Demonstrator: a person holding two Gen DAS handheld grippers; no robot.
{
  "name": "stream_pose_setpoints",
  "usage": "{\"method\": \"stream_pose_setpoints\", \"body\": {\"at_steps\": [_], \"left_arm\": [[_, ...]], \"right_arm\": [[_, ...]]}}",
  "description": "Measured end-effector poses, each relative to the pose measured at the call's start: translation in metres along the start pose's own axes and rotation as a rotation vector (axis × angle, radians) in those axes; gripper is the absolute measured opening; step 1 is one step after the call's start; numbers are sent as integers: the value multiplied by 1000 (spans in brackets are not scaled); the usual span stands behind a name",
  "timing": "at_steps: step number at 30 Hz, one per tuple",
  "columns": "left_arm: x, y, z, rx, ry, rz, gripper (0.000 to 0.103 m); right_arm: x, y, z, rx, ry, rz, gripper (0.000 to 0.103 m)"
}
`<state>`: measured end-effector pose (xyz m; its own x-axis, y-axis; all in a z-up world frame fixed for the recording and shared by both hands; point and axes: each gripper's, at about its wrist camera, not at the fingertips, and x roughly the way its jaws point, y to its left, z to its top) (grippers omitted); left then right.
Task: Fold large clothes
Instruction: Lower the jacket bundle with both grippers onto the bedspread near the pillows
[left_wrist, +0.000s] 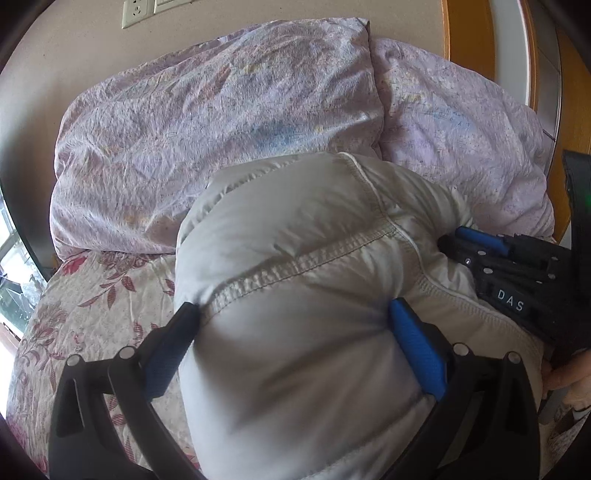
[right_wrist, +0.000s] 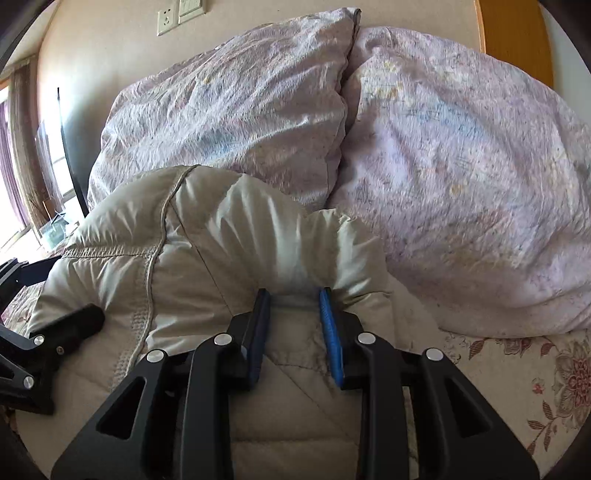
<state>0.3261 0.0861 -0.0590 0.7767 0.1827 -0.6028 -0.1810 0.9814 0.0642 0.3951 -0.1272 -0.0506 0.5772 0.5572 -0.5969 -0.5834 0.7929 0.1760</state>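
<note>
A puffy pale grey-white padded jacket (left_wrist: 295, 266) lies bunched on the bed; it also shows in the right wrist view (right_wrist: 207, 236). My left gripper (left_wrist: 295, 314) is clamped on a thick roll of the jacket, the blue pads pressing into the padding on both sides. My right gripper (right_wrist: 295, 295) pinches a narrower fold of the jacket between its blue pads. The right gripper also shows at the right of the left wrist view (left_wrist: 517, 280), and the left gripper at the left edge of the right wrist view (right_wrist: 44, 332).
Two lilac patterned pillows (left_wrist: 221, 110) (right_wrist: 461, 184) lean on the beige wall behind the jacket. A floral bedsheet (left_wrist: 92, 295) (right_wrist: 517, 369) covers the bed. A wall socket (right_wrist: 166, 20) is above, a wooden headboard (right_wrist: 513, 40) at right, a window (right_wrist: 22, 184) at left.
</note>
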Motion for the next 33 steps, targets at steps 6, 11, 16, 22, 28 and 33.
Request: {"method": "stream_pose_setpoints", "body": {"at_steps": [6, 11, 16, 22, 28, 33], "left_arm": [[11, -5, -5, 6, -18, 29, 101], [18, -6, -8, 7, -23, 36, 101], [23, -5, -11, 4, -30, 40, 101], [8, -1, -4, 14, -4, 42, 101], [4, 12, 0, 22, -34, 60, 101], [23, 20, -4, -42, 14, 0, 101]], "right_arm": [[12, -5, -3, -4, 14, 20, 30], [19, -8, -3, 3, 30, 39, 30], [26, -11, -3, 19, 54, 55, 29], [9, -18, -5, 54, 56, 66, 30], [1, -23, -13, 34, 71, 81, 30], [12, -26, -16, 62, 83, 101, 30]]}}
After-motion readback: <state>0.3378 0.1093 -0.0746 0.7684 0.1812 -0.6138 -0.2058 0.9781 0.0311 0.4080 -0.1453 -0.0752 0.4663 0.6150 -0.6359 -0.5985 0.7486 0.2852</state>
